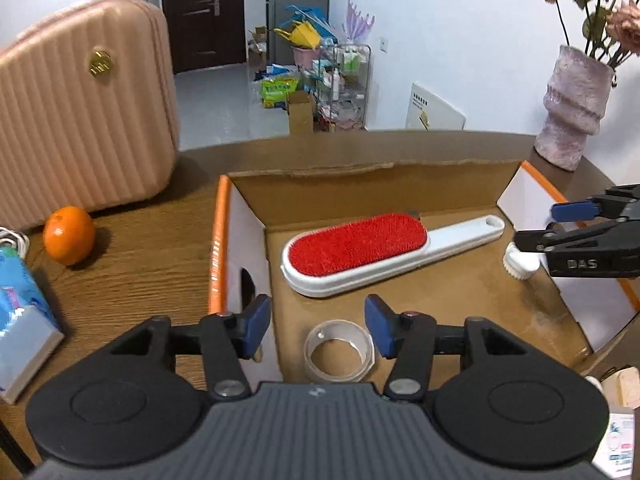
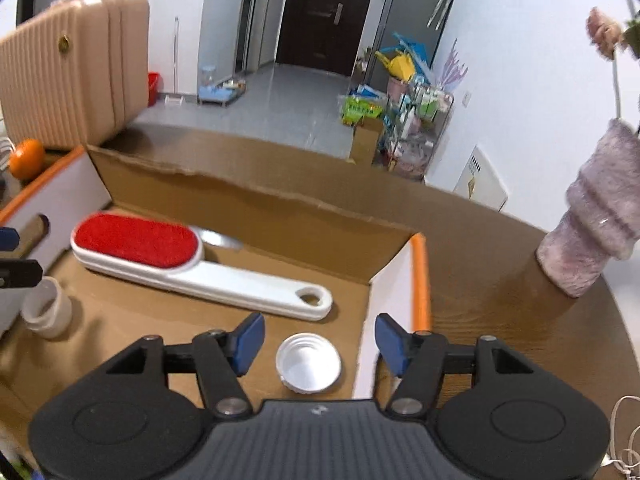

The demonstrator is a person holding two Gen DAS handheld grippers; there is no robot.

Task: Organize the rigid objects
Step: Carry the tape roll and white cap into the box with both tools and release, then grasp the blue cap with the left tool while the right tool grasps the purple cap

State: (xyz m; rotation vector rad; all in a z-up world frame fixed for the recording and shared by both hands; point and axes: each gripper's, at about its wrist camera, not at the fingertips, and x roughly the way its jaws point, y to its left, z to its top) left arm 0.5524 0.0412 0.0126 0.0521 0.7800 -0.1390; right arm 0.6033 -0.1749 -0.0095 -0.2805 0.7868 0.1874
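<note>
An open cardboard box (image 1: 218,248) with orange-edged flaps stands on the wooden table. A white lint brush (image 1: 354,254) (image 2: 160,256) with a red pad lies flat on the box floor. A clear tape roll (image 1: 339,350) (image 2: 46,308) rests on the floor at the left, and my left gripper (image 1: 318,326) (image 2: 12,255) hangs open just above it, pads apart from it. A white cap (image 2: 308,362) (image 1: 520,262) lies hollow side up by the right wall. My right gripper (image 2: 320,342) (image 1: 548,226) is open over the cap and not touching it.
A pink ribbed suitcase (image 1: 80,108) stands at the back left of the table, with an orange (image 1: 69,235) and a blue tissue pack (image 1: 20,312) in front of it. A mauve vase (image 1: 572,108) with flowers stands beyond the box's right flap. White cables (image 2: 628,440) lie at the right.
</note>
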